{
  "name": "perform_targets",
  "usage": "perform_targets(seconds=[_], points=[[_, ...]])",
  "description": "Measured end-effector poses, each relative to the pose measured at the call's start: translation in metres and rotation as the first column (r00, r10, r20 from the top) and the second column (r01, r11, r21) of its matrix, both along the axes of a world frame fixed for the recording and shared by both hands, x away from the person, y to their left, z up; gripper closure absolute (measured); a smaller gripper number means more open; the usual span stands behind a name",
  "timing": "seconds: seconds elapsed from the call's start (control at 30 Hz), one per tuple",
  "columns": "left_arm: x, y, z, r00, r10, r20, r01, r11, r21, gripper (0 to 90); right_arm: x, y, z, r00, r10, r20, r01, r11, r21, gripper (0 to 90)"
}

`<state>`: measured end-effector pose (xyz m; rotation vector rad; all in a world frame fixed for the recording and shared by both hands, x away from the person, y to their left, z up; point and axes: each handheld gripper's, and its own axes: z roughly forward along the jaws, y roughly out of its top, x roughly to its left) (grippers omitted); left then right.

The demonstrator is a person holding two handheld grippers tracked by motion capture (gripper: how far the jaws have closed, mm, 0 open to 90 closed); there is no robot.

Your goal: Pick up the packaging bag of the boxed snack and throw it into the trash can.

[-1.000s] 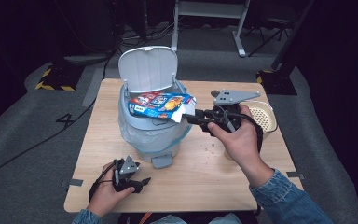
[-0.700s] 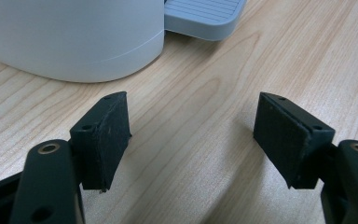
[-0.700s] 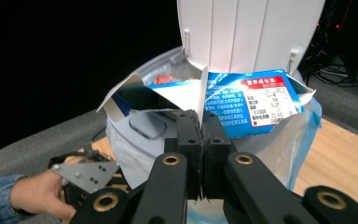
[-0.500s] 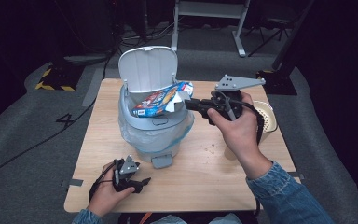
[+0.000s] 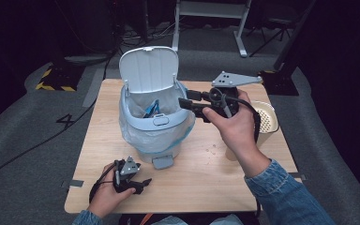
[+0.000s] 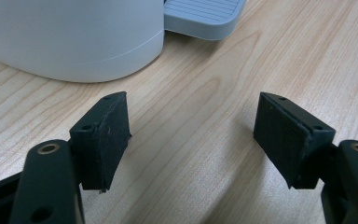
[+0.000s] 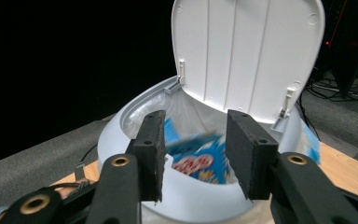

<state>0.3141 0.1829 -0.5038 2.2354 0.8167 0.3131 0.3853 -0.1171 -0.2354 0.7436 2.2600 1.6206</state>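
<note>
- My right claw [image 5: 183, 98] has just let its jaws come apart, and nothing sits between them now; a second ago they were pinched on the blue snack packet [image 7: 200, 163] above the pedal bin [image 5: 153, 123].
- That packet has dropped inside the bin: from the high view only a blue edge peeks out of the liner, and the right gripper view looks past my parted jaws onto its printed face, blurred, below the rim.
- I judge the drop done, so this piece of rubbish is dealt with and the right hand can back away.
- My left claw [image 5: 143, 182] rests low on the tabletop [image 5: 215, 173] in front of the bin, jaws wide and empty, the bin's pedal [image 6: 204, 17] just ahead of them.
- The bin's lid [image 5: 149, 70] stands upright and open; a clear bag liner [image 5: 161, 140] drapes over the rim.
- A cream perforated cup [image 5: 266, 123] stands at the right edge; I cannot tell what, if anything, it holds.
</note>
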Motion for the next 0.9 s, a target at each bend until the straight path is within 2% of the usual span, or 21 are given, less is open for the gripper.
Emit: perform_targets(seconds=[0.1, 0.17, 0.33, 0.47, 0.57, 0.67, 0.77, 0.87, 0.9], points=[[-0.001, 0.000, 0.000, 1.0000, 0.008, 0.005, -0.008, 0.9999, 0.006, 28.2, -0.008, -0.016, 0.001, 0.9996, 0.007, 0.027, -0.007, 1.000, -0.013, 52.2], [-0.001, 0.001, 0.000, 0.9999, 0.011, 0.006, -0.011, 0.9999, 0.006, 28.6, -0.009, -0.020, 0.001, 0.9995, 0.008, 0.032, -0.008, 1.000, -0.019, 50.9], [-0.002, 0.003, 0.000, 0.9998, 0.011, 0.016, -0.011, 0.9999, 0.001, 33.3, -0.020, -0.049, -0.008, 0.9991, 0.013, 0.042, -0.010, 0.998, -0.059, 42.2], [-0.004, 0.007, 0.001, 0.9994, 0.013, 0.032, -0.012, 0.9999, -0.012, 34.0, -0.023, -0.063, -0.013, 0.9983, 0.022, 0.054, -0.019, 0.998, -0.055, 41.2], [-0.005, 0.009, 0.002, 0.9992, 0.021, 0.034, -0.020, 0.9996, -0.019, 34.2, -0.026, -0.078, -0.018, 0.9992, -0.008, 0.039, 0.009, 0.999, -0.034, 39.0], [-0.004, 0.010, 0.001, 0.9992, 0.023, 0.033, -0.022, 0.9997, -0.012, 34.1, -0.028, -0.096, -0.021, 0.9978, -0.050, 0.044, 0.053, 0.996, -0.075, 39.3], [-0.003, 0.010, 0.001, 0.9993, 0.032, 0.017, -0.032, 0.9995, -0.007, 34.1, -0.031, -0.113, -0.027, 0.9969, -0.073, 0.028, 0.075, 0.992, -0.097, 39.0], [-0.001, 0.011, 0.000, 0.9991, 0.041, 0.008, -0.041, 0.9991, -0.003, 33.6, -0.035, -0.127, -0.036, 0.9915, -0.129, 0.017, 0.130, 0.984, -0.123, 32.0], [-0.001, 0.012, 0.001, 0.9990, 0.045, 0.006, -0.045, 0.9990, -0.005, 33.4, -0.036, -0.132, -0.039, 0.9908, -0.132, 0.029, 0.135, 0.982, -0.129, 29.5]])
